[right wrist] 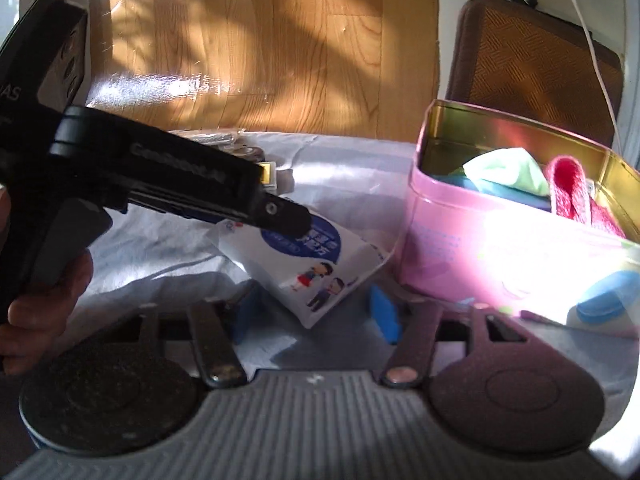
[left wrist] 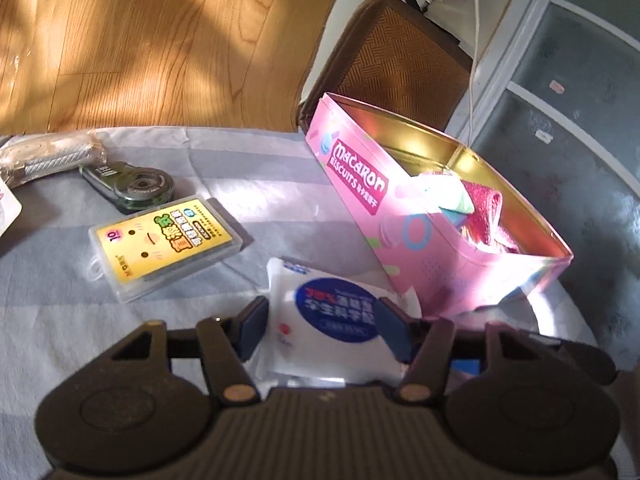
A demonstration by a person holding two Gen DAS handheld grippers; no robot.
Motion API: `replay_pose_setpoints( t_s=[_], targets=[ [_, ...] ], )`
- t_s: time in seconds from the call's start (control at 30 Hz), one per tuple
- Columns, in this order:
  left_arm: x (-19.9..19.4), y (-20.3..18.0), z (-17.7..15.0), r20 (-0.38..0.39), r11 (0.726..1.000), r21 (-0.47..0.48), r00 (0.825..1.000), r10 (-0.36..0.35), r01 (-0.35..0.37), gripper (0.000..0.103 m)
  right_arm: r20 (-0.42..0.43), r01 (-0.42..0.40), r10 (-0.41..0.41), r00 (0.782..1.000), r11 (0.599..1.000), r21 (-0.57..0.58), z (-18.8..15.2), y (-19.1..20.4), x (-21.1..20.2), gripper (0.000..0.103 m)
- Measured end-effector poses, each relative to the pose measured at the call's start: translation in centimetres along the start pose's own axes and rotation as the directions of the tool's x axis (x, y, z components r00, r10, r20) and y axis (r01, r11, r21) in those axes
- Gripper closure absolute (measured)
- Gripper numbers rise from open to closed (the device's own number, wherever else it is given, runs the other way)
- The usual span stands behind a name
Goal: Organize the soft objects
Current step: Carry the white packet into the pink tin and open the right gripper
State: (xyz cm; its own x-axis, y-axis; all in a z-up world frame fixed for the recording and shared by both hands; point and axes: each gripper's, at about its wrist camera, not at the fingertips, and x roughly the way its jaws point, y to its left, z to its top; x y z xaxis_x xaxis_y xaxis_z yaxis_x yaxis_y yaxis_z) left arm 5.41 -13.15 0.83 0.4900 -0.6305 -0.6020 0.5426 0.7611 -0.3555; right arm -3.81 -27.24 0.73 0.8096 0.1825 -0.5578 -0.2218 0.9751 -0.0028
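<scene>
My left gripper looks clamped on the tissue pack, just left of the pink tin; my right gripper hangs apart.

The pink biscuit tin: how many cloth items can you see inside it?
3. In the pink biscuit tin, a light green cloth lies on a blue one, and a red cloth sits to their right. More may be hidden underneath.
</scene>
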Motion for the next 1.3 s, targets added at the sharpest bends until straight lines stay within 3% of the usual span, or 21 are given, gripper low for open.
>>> replay_pose_setpoints(
  t_s=[0.07,0.17,0.3,0.4,0.6,0.73,0.83,1.07,1.3],
  targets=[
    [-1.4,0.1,-0.6,0.014,1.0,-0.017,1.0,0.011,-0.011,0.047,0.038,-0.029,0.029,0.999,1.0,-0.011,-0.2,0.3,-1.1,0.058],
    [-4.8,0.3,-0.3,0.086,0.996,-0.075,0.996,-0.038,0.045,0.047,0.129,-0.053,0.054,0.99,0.999,-0.013,-0.1,0.6,-3.7,0.058],
    [-7.7,-2.7,3.0,0.21,0.997,0.009,0.975,-0.077,0.077,0.047,0.286,0.005,0.003,0.958,1.0,-0.028,2.2,-0.1,-6.8,0.057],
    [-6.3,-5.5,6.7,0.235,0.991,0.077,0.964,-0.125,0.109,0.047,0.343,0.087,-0.077,0.936,0.996,-0.016,4.1,-2.6,-7.8,0.057],
    [3.4,-8.6,11.5,0.124,0.98,0.046,0.973,-0.197,0.193,0.048,0.273,0.211,-0.213,0.938,0.977,0.038,5.7,-9.6,-5.6,0.056],
    [8.8,-10.1,13.3,0.102,0.986,0.043,0.982,-0.162,0.158,0.045,0.166,0.261,-0.266,0.95,0.964,0.053,6.5,-13.5,-2.3,0.055],
    [11.2,-10.4,14.2,0.106,0.994,0.034,0.988,-0.11,0.107,0.041,0.09,0.328,-0.332,0.939,0.943,0.053,6.6,-15.2,0.4,0.054],
    [9.3,-9.6,12.4,0.129,0.997,0.041,0.989,-0.077,0.072,0.041,0.156,0.286,-0.312,0.937,0.943,0.17,4.2,-15.5,-1.9,0.055],
    [2.0,-8.7,7.8,0.184,0.993,0.077,0.978,-0.102,0.089,0.041,0.273,0.23,-0.292,0.917,0.944,0.235,2.5,-12.7,-6.1,0.055]
  ],
)
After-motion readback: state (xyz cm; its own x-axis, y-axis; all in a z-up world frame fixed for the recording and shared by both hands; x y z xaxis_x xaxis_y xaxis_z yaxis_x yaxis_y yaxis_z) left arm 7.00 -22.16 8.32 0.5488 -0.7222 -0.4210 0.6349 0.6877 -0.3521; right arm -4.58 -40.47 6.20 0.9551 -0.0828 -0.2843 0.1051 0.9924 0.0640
